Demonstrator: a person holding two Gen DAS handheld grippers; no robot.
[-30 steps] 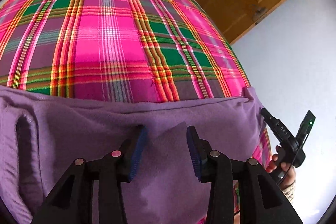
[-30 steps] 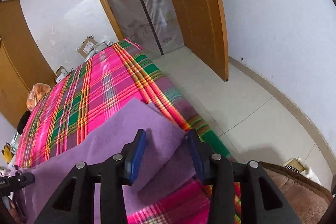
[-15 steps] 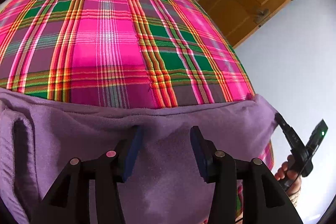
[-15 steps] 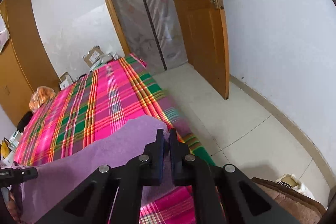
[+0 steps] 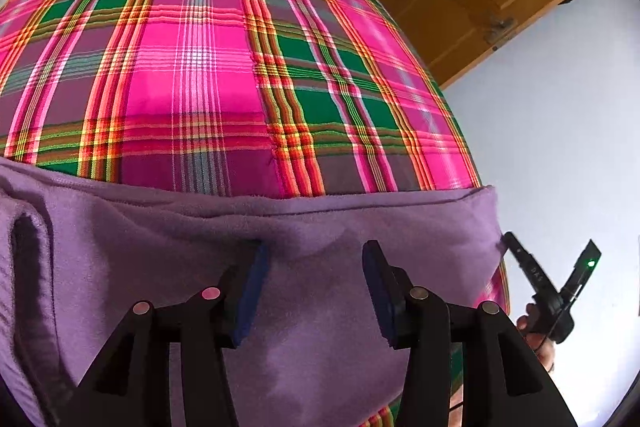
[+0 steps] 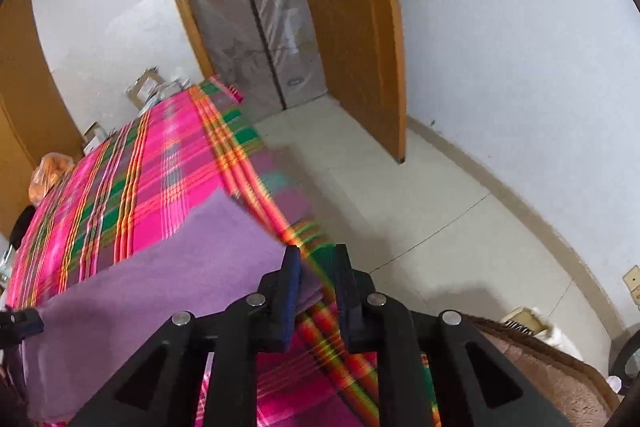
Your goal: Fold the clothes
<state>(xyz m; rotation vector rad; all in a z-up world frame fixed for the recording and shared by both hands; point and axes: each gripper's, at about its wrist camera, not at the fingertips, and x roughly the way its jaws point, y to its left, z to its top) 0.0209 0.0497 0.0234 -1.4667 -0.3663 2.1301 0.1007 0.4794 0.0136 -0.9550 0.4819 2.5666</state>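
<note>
Purple garment (image 5: 304, 311) lies flat on the near part of the plaid bedspread (image 5: 208, 83), its far hem running straight across the bed.

Your left gripper (image 5: 312, 291) hangs over the garment, jaws well apart, blue pads clear of the fleece; nothing is pinched.

Your right gripper (image 6: 316, 291) sits at the garment's right corner (image 6: 308, 287) near the bed edge. Its jaws are narrow and opening; a fold of purple cloth lies between them, against the left pad, the right pad apart from it.

In the left wrist view your right hand (image 5: 538, 335) shows beside the bed's right edge.

Wooden door (image 6: 352, 27) stands open beyond the tiled floor (image 6: 420, 227).
</note>
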